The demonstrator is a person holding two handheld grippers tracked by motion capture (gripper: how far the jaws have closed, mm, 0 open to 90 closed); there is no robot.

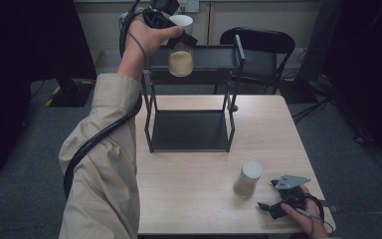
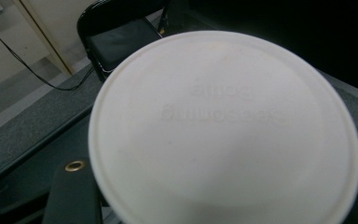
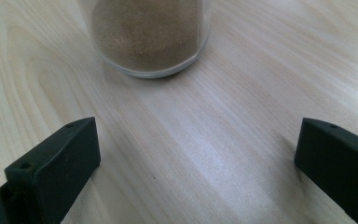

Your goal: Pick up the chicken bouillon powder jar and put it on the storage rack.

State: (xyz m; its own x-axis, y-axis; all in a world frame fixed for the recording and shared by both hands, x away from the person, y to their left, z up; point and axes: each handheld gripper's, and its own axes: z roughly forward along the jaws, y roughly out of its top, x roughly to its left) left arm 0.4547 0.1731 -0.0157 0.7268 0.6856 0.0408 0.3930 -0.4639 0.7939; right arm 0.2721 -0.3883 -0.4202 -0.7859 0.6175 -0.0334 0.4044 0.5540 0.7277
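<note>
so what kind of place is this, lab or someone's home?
Most likely a lab or office test room, not a home: grey carpet floor, a folding chair against plain wall panels with an outlet, loose cables on the floor, and a bare wooden table carrying just a black metal rack and two jars.

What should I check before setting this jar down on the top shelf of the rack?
1. Left tongs shut on the raised jar: ok.
2. Jar's white lid on: ok.
3. Jar upright: ok, roughly.
4. Top shelf of the black rack free beside the jar: ok.
5. Jar's base clear of the shelf edge: cannot tell.
6. Right tongs open, apart from the second jar on the table: ok.
</note>
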